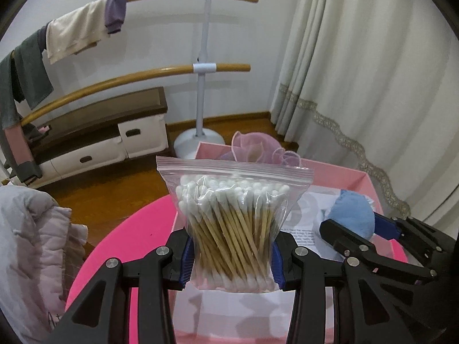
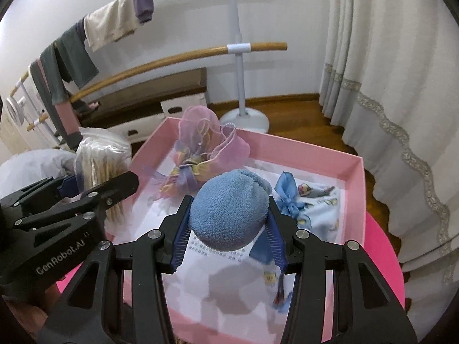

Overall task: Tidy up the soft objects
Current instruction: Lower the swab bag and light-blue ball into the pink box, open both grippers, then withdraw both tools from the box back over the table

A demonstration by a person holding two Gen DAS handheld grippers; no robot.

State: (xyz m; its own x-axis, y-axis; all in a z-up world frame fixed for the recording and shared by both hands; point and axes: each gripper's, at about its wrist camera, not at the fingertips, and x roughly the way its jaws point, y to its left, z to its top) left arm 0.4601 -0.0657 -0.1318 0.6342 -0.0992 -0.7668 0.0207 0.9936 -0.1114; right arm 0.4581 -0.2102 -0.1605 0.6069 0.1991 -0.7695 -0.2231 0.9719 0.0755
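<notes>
My left gripper point(image 1: 231, 258) is shut on a clear zip bag of cotton swabs point(image 1: 233, 223) and holds it upright above the near left part of the pink box point(image 1: 338, 172). My right gripper point(image 2: 228, 229) is shut on a blue fleece ball point(image 2: 229, 209) and holds it over the middle of the pink box point(image 2: 301, 146). In the box lie a pink organza pouch point(image 2: 200, 140) at the far left and a pale blue printed cloth with a blue bow point(image 2: 312, 206) at the right. The swab bag point(image 2: 100, 154) and left gripper point(image 2: 86, 189) show at the left of the right wrist view.
The box sits on a round bright pink table point(image 1: 137, 238). A pale quilted jacket point(image 1: 31, 246) lies at the left. Behind stand a two-bar wooden rack point(image 1: 206, 66) with hung clothes point(image 1: 77, 34), a low cabinet point(image 1: 114, 140) and a white curtain point(image 1: 373, 86).
</notes>
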